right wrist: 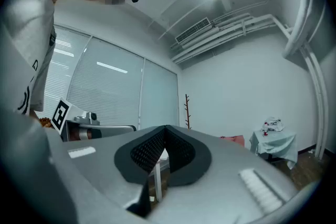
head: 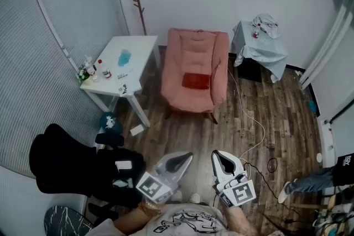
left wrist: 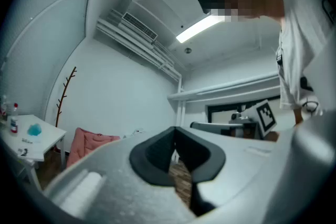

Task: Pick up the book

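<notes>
A red book lies flat on the seat of a pink armchair across the room. My left gripper and right gripper are held close to my body at the bottom of the head view, well short of the chair. Both are shut with nothing between the jaws. In the left gripper view the left gripper points level, with the pink armchair at lower left. The right gripper faces the far wall, and the armchair's top just shows behind it.
A white side table with small bottles and a blue item stands left of the chair. A draped table stands at the right. A cable runs over the wood floor. A black chair is at my left. A person's leg shows at right.
</notes>
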A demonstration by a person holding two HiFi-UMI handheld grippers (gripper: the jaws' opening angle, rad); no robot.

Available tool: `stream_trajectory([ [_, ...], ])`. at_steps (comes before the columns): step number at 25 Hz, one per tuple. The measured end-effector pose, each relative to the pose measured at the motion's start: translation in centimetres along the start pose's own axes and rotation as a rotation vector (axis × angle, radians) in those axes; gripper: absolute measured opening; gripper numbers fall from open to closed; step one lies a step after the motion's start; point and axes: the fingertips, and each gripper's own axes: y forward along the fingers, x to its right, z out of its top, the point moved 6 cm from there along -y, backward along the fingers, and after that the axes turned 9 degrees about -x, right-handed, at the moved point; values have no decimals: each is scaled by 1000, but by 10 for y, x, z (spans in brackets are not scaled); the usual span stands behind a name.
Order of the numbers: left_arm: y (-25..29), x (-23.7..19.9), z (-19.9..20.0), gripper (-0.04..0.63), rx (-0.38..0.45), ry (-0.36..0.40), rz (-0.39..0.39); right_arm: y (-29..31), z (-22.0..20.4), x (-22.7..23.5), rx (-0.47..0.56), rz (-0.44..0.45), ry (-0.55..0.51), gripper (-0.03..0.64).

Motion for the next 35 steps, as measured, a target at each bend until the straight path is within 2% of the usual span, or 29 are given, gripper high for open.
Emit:
stream_trajectory([
  [3,3,-1,-9,3,-4,20,3,-2,-2,4,-3,0,1,6],
  [6,9,3,-4,3,-3,-8,0,-3,-2,11,17,18,41,6],
  [8,14,4,-4,3,-8,2,3,-5,0,17,29,26,63,6],
  [19,41,29,-17,3,-20,21,4,-35,-10,41,33,19,55,6],
  [24,56,35,-24,3,-18,-1,14,-44,-16,56,36,12,53,6],
  [29,66,23,-27,3,-24,-11,20,-31,-23,63,13,29,53,6],
  [35,88,-28,-36,3,-25,-25,20,20,-30,85,4,27,45,6],
])
